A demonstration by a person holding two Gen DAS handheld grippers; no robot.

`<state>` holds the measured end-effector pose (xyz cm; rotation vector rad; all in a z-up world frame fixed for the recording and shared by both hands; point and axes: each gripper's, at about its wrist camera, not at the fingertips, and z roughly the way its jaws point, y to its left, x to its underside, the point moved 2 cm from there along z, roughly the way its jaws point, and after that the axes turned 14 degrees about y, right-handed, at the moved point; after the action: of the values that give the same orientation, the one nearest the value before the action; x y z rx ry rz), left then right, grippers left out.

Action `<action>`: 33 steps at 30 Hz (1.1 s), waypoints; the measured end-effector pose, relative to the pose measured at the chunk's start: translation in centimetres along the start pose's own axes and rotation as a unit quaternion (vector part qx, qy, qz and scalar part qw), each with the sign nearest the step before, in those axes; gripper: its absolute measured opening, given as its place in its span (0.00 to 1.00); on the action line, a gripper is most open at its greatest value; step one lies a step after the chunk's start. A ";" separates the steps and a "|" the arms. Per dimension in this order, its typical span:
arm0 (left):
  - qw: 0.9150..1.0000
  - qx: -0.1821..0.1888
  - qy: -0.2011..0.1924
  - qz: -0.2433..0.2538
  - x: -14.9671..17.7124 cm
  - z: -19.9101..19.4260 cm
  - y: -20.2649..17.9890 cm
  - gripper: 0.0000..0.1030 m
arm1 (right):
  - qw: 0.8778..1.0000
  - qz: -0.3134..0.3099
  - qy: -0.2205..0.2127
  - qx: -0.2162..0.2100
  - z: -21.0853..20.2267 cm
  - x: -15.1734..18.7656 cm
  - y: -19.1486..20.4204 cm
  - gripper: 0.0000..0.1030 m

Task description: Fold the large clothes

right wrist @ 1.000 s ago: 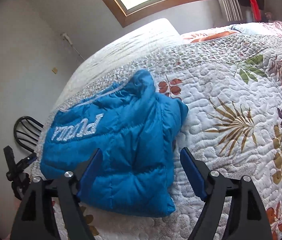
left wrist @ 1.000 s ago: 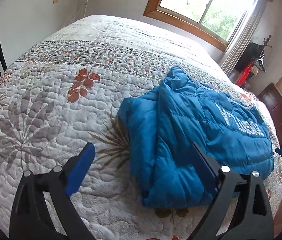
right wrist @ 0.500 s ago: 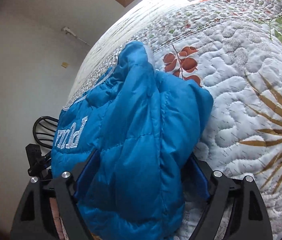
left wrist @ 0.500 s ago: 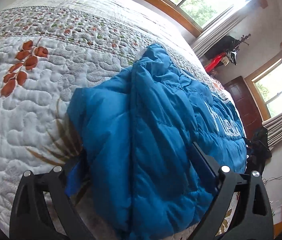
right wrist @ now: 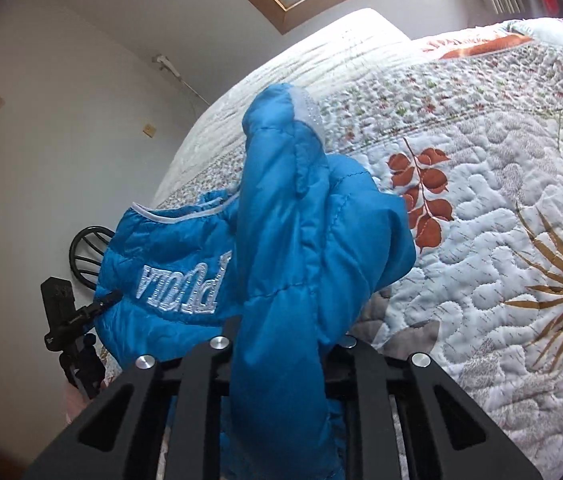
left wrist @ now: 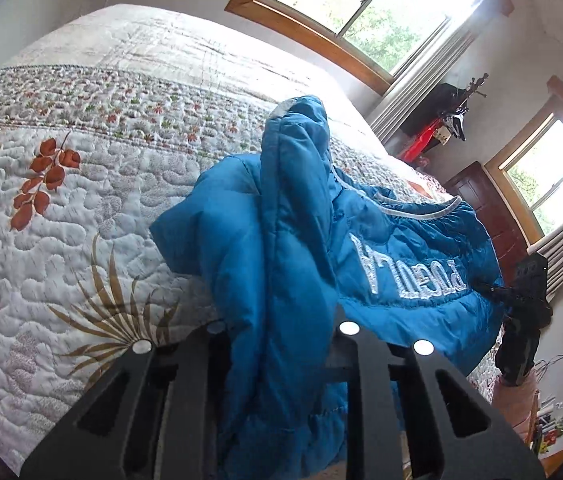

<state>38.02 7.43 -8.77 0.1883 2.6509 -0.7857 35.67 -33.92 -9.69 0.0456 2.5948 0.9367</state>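
A blue puffer jacket (left wrist: 289,240) with white lettering lies folded on the quilted bed (left wrist: 81,208). My left gripper (left wrist: 281,332) has one end of the near edge bunched between its jaws, which are closing and press on the fabric. A ridge of jacket stands up in front of it. In the right wrist view the same jacket (right wrist: 313,240) is pinched in my right gripper (right wrist: 285,340), its jaws also closing on the other end of that edge. Each gripper sees the other at the jacket's far end: the right gripper (left wrist: 529,292), the left gripper (right wrist: 65,320). The pads are hidden by fabric.
The floral quilt (right wrist: 501,240) spreads wide beyond the jacket. A black chair (right wrist: 85,252) stands by the wall at one side of the bed. A dark wooden door (left wrist: 493,216) and a red object (left wrist: 421,144) sit by the windows on the other side.
Both grippers went from wide open around the jacket's near edge to closed on it. The pinched fabric has bunched up into a raised ridge.
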 end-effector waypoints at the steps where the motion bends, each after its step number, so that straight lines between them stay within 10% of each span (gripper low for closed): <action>1: 1.000 0.001 -0.006 0.004 0.3 -0.8 -0.6 0.16 | 1.000 -0.008 -0.003 0.000 -0.7 0.5 0.9 0.17; 17: 0.995 -0.022 -0.082 0.052 14.9 -15.9 -3.4 0.16 | 0.992 -0.124 -0.039 -0.001 -7.1 13.9 12.0 0.16; 26: 0.997 -0.075 -0.022 0.006 21.0 -11.5 2.3 0.21 | 0.998 -0.062 0.020 -0.005 -1.4 17.6 8.1 0.17; 33: 0.998 -0.065 -0.020 -0.012 22.0 -7.9 6.0 0.44 | 0.997 0.018 0.046 -0.055 2.4 19.0 2.3 0.29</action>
<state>16.60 17.35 -14.06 0.1055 2.6590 -0.6160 18.70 -27.68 -16.42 0.0188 2.6294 1.1176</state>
